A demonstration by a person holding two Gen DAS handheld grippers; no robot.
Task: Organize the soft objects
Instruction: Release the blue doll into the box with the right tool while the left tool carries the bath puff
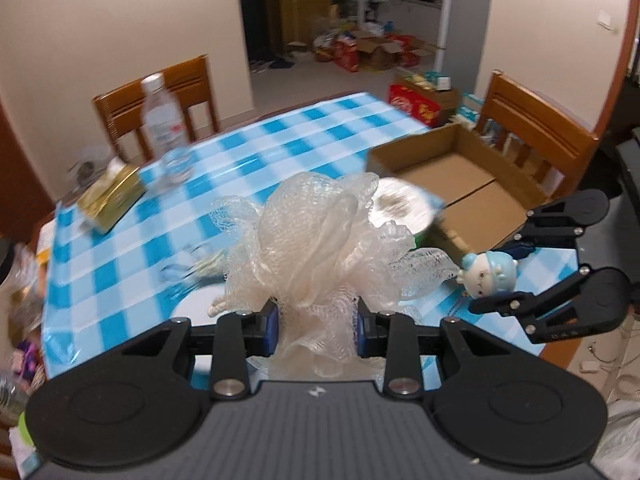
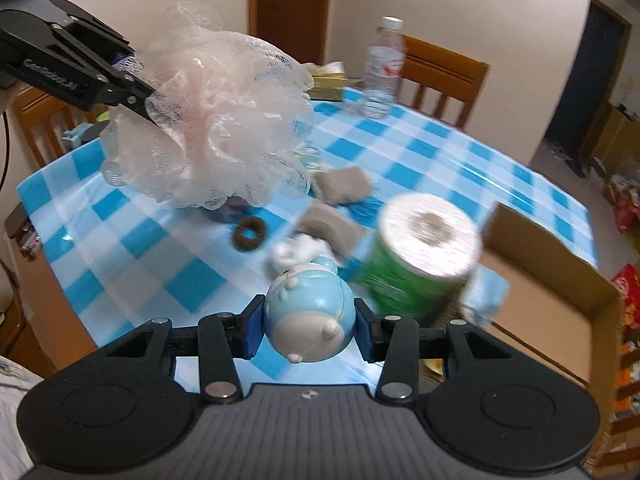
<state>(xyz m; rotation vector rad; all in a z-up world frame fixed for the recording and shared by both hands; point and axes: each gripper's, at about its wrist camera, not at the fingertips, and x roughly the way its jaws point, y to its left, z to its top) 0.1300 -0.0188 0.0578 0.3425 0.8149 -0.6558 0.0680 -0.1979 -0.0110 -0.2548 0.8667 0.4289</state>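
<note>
I hold the pale pink mesh bath puff (image 1: 316,240) in my left gripper (image 1: 318,326) jaws | right gripper (image 2: 308,330) jaws clamp the blue-and-cream toy figure (image 2: 310,312) | open brown cardboard box (image 1: 472,184) lies far right, right hand nearer, both loads above the worktop.

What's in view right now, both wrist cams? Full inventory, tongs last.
bath pouf: 1, pale peach mesh, held above the table
toy figure: 1, light blue and cream, held
toilet roll: 1, white in green wrap, upright beside the box
cardboard box: 1, brown, open, right table edge
hair tie: 1, dark brown, on the cloth
grey pads: 2, grey-beige, mid table
water bottle: 1, clear, far side
gold pack: 1, gold, near the bottle
tablecloth: 1, blue-white check
chairs: 2 per view, wood
left tongs: shut on the pouf
right tongs: shut on the toy
</note>
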